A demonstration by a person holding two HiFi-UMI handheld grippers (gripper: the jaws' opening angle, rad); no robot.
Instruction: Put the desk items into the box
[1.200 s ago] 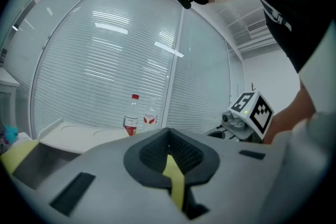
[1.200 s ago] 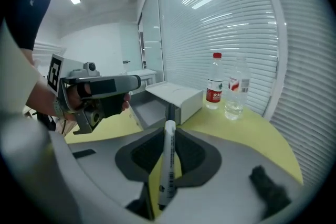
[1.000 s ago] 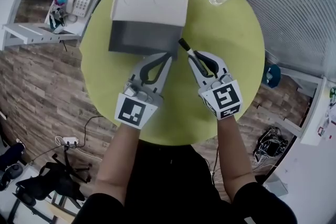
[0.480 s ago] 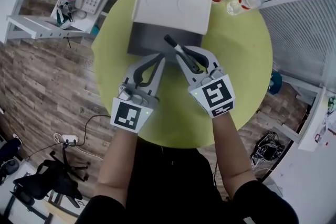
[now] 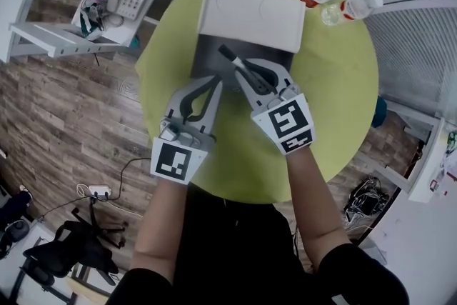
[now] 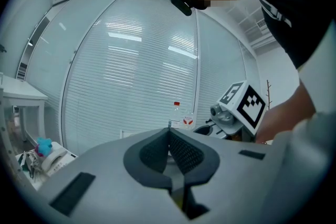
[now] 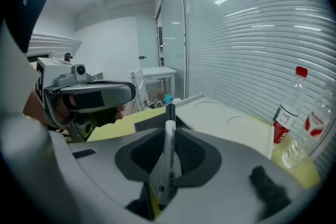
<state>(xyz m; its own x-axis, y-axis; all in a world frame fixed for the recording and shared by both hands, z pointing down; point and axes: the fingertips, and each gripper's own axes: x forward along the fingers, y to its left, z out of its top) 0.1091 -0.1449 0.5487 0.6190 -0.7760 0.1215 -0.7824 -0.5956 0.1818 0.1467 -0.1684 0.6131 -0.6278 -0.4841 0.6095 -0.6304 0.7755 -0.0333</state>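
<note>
Yellow-green table [image 5: 335, 118] carries the open box [image 5: 207, 59] at 12 o'clock; the right gripper [image 5: 251, 75] pinches a marker [image 5: 238, 64] over it, with the left gripper [image 5: 212, 82] at its 9 o'clock, closed on nothing. Released early, the slanted marker could hit the near wall and fall outside.

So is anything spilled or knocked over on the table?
No, nothing stands out. Both bottles stand upright near the edge of the table, the box sits open, and the right gripper holds a marker over it.
</note>
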